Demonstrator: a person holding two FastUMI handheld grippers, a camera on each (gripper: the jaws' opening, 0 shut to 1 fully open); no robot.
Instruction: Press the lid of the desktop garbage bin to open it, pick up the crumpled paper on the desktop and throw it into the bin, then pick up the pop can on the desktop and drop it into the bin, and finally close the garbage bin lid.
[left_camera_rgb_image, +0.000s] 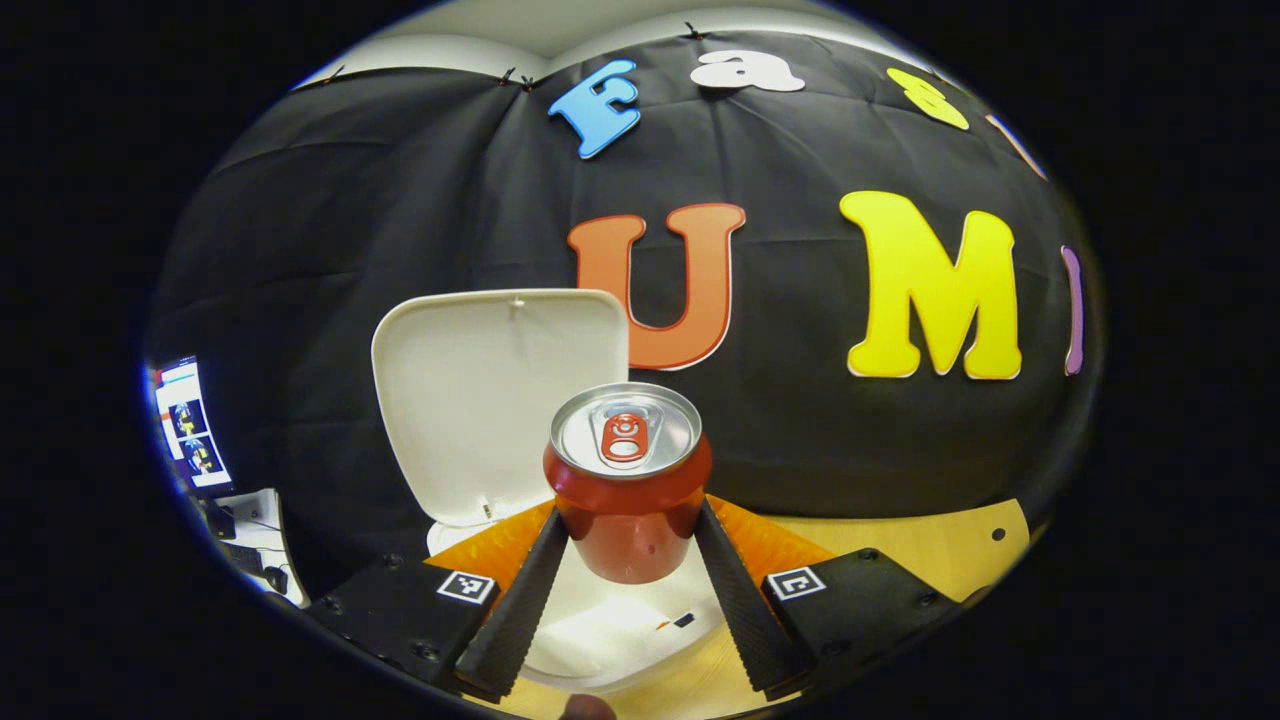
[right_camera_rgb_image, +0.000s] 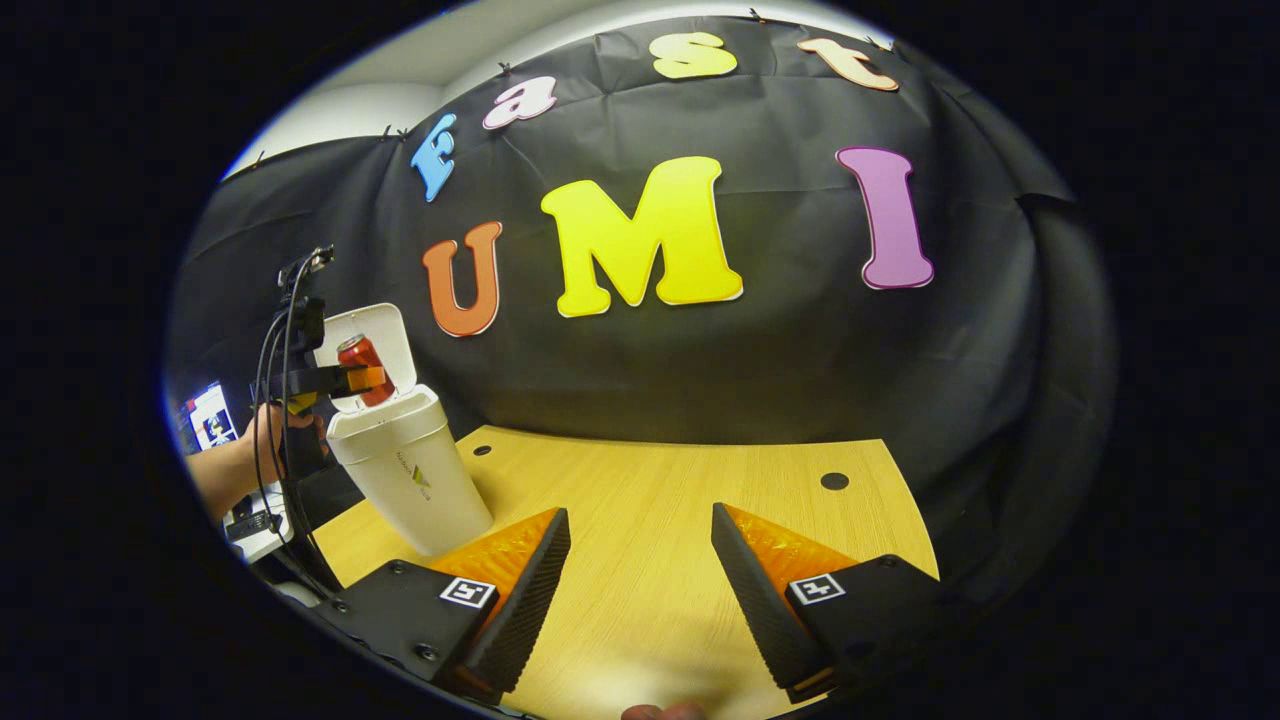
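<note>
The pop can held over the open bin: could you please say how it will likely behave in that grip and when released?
The pop can looks smooth and glossy, so it may slip between the left tongs. Thin walls probably dent under squeezing. Released above the bin, it should drop in upright.

The right tongs are hovering open over the bench; far left, the left tongs are holding the pop can above the open bin.
</note>
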